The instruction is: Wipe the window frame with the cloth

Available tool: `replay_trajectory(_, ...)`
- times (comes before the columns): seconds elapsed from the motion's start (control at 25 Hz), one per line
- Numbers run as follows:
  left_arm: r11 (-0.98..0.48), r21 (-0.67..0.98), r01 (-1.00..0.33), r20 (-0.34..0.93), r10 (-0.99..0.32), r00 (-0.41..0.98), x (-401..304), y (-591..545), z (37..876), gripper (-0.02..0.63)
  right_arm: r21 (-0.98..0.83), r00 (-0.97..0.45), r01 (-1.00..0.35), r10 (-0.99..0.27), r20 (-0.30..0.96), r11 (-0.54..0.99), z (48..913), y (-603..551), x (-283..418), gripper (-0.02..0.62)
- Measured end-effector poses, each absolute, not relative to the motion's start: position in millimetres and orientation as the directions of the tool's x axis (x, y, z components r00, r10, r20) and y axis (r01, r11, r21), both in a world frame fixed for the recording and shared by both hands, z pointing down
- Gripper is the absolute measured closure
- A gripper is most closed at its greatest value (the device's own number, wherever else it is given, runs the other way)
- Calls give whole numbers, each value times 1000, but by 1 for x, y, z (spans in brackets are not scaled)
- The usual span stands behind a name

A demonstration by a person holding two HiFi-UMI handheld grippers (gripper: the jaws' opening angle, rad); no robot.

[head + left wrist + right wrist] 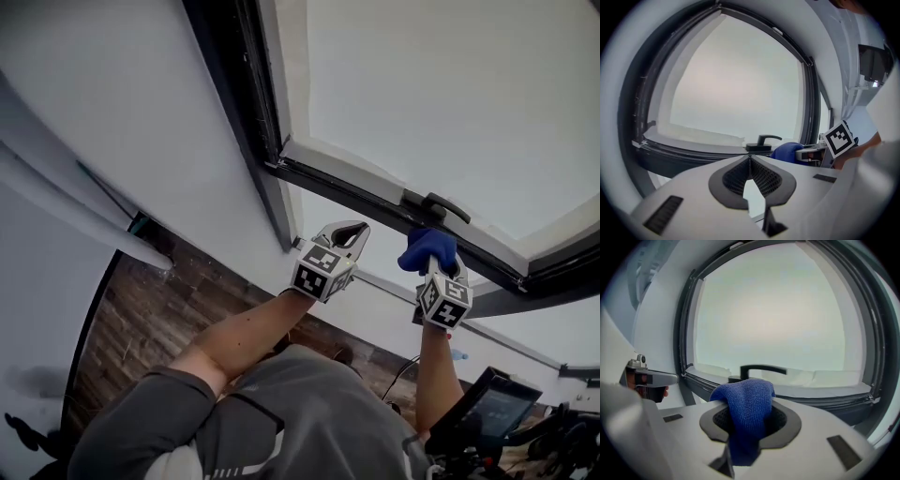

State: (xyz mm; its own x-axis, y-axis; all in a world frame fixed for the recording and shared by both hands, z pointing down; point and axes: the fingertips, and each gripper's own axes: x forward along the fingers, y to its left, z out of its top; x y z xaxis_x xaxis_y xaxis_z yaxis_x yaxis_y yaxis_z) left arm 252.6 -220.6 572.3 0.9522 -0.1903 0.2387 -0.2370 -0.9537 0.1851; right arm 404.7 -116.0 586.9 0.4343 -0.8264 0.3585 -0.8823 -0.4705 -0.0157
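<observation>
r hand-held gripper (751, 414) clamps blue cloth (746, 397), nr window frame (812, 400)

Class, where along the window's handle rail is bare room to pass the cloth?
Bare: the rail on both sides of the handle, out to each corner. Crowded: by the handle, where the right gripper holds the cloth.

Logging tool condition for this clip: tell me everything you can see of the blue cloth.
The blue cloth looks like nubby microfibre, bunched into a fold. The right gripper is shut on it: a rounded hump pokes past the jaw tips, a tail hangs back between them. It is held close to the black window handle; contact with the frame cannot be told.
</observation>
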Motion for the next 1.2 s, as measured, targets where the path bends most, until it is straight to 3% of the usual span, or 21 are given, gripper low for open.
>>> replay_trajectory(0.56, -856, 175, -486, 236, -443, 865, 98, -331, 577, 597, 6, 151, -987, -914, 376, -160, 591, -278, 251, 477)
replay_trajectory(1.2, -838, 140, -527, 234, -489, 840, 34, -381, 574, 597, 12, -2, -1000, -923, 386, 7, 599, -395, 140, 477)
